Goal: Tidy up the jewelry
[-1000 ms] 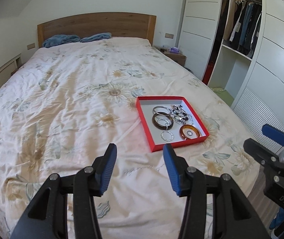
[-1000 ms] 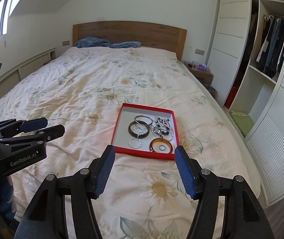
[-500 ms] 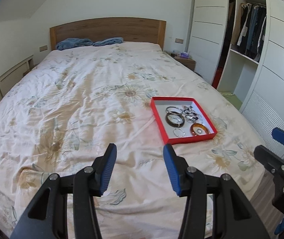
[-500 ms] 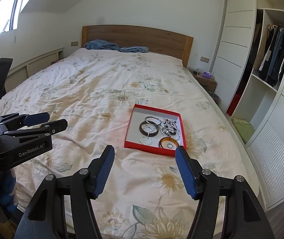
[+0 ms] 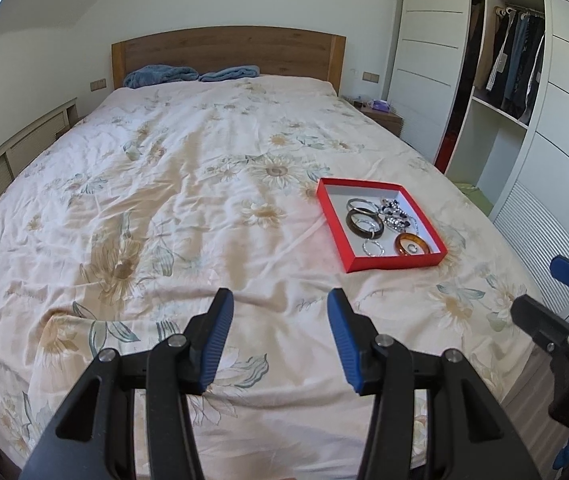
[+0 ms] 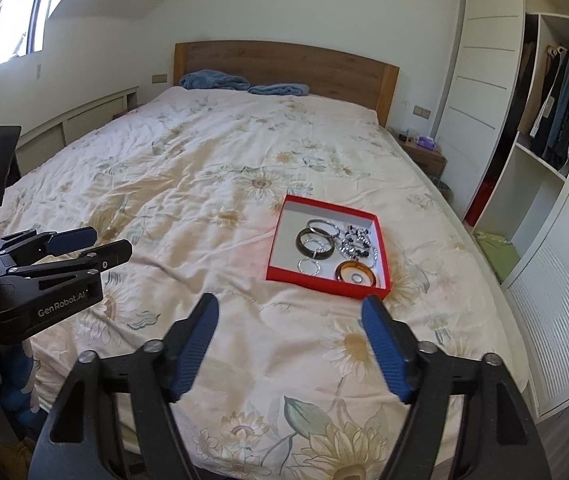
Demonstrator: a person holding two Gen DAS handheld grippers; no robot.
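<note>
Since the earlier pictures both grippers have pulled back from the bed [image 5: 188, 184], so the red tray [image 6: 326, 280] looks smaller and farther away. The right gripper [image 6: 290, 344] has just been opening its jaws and now stands wide, with nothing between them. The left gripper [image 5: 280, 340] is open too and holds nothing.

The tray sits on the flowery bedspread, near the right edge of the bed. All the jewelry lies inside it: a dark bangle [image 6: 315, 243], a silver bangle [image 6: 323, 227], an amber bangle [image 6: 356, 273] with a small ring inside it, thin silver hoops [image 6: 309, 267], and a tangled beaded piece [image 6: 358, 242].

I think the next job is to reach in for one piece. Go slowly. Pick a bangle lying free, like the amber one, and pinch only its rim. Stay away from the tangle of beads, or it may drag other pieces along.
</note>
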